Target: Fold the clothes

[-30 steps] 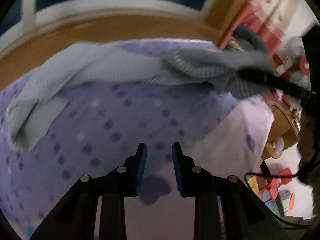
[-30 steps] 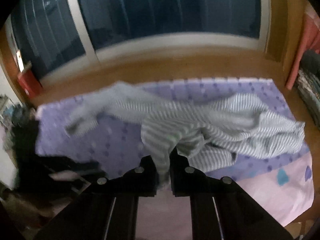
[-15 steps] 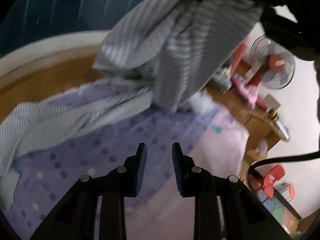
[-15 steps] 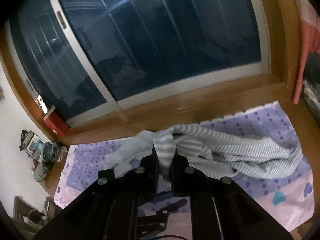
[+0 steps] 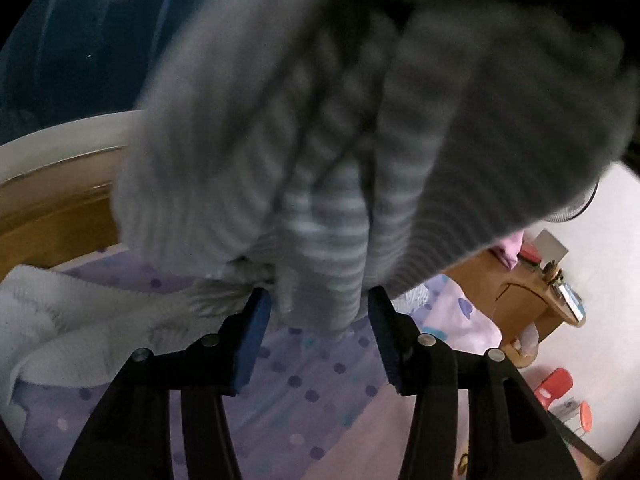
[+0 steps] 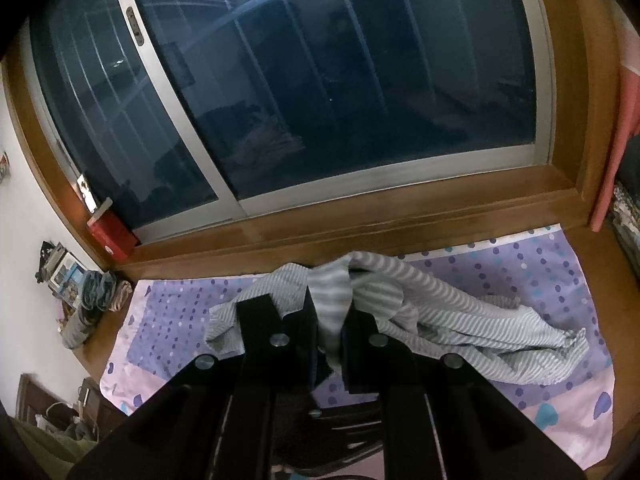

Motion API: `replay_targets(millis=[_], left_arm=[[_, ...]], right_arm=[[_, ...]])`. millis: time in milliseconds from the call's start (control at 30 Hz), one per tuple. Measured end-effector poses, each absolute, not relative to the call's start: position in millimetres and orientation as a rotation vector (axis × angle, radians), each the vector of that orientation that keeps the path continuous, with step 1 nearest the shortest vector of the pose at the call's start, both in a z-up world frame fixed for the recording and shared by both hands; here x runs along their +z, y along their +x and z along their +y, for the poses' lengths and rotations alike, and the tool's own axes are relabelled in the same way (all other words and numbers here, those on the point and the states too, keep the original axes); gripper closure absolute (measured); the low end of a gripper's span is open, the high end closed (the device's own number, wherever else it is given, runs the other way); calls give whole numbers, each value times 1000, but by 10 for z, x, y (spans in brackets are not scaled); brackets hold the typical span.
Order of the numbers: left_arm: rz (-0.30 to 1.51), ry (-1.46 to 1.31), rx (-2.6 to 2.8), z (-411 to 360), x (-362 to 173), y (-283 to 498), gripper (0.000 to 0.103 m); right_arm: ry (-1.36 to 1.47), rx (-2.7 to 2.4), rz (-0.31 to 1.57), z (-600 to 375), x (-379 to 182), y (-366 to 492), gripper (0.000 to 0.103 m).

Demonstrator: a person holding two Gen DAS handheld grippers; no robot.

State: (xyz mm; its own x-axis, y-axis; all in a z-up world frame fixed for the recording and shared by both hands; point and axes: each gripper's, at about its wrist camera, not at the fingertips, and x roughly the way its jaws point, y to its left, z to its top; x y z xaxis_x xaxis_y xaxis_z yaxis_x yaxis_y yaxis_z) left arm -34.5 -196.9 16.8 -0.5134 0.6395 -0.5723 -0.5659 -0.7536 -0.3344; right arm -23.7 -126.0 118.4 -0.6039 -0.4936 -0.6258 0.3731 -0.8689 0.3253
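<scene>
Tongs: right tongs clamp the striped shirt, now lifted off the purple dotted mat; left tongs are opening around a hanging fold, not yet pinching.

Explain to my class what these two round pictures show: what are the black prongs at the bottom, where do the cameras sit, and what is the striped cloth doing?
There is no robot here. A person holds a two-fingered grabbing tool in each hand, and each tool carries a wide-angle camera looking along its fingers, hence the round, bent pictures.

One picture comes from the right gripper. It is shut on a fold of a grey striped garment, lifting that part while the rest trails on a purple dotted blanket spread on the wooden floor below a dark window.

The other comes from the left gripper. Its jaws are opening, and a hanging, blurred fold of the same garment dangles between them; the blue pads do not yet press on it.
</scene>
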Motion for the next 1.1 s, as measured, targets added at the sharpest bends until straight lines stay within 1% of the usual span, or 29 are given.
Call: replay_targets(millis=[33, 67, 133, 267, 367, 467, 567, 700, 767, 867, 900, 967, 1033, 1100], left_arm=[[-135, -922, 2246, -1954, 160, -369, 80], [-134, -934, 2240, -1939, 152, -392, 93], [-141, -948, 2236, -2010, 190, -403, 93], [-101, -931, 2254, -2411, 505, -236, 93], [10, -879, 2344, -2867, 846, 14, 93], [135, -853, 2460, -3327, 1132, 255, 93], [160, -887, 2539, -3790, 1285, 427, 93], [172, -1021, 2613, -4102, 1135, 538, 93], [129, -1143, 2616, -4272, 886, 534, 93], [31, -1315, 2586, -4535, 425, 533, 92], [-7, -1374, 2572, -4625, 279, 543, 91], [-98, -1484, 2528, -4788, 25, 577, 84], [-168, -1554, 2482, -4939, -168, 633, 83], [-197, -1570, 2451, -5050, -242, 750, 81]], right_arm=[[1016, -2440, -219, -1241, 1183, -243, 95], [1015, -2440, -219, -1221, 1181, -247, 95], [999, -2431, -233, -1169, 1192, -238, 95], [906, -2416, -271, -1117, 1336, -140, 95], [849, -2364, -321, -1133, 1412, -57, 95], [850, -2298, -344, -1230, 1325, 20, 95], [913, -2169, -379, -1449, 1040, 108, 95], [1074, -2005, -321, -1929, 451, 274, 95], [1176, -1944, -272, -2191, 102, 332, 95], [1285, -1930, -137, -2503, -337, 390, 95], [1303, -1942, -81, -2578, -436, 410, 95], [1328, -1979, 27, -2695, -588, 447, 95], [1349, -2008, 114, -2765, -692, 504, 95], [1369, -2005, 146, -2801, -727, 569, 91]])
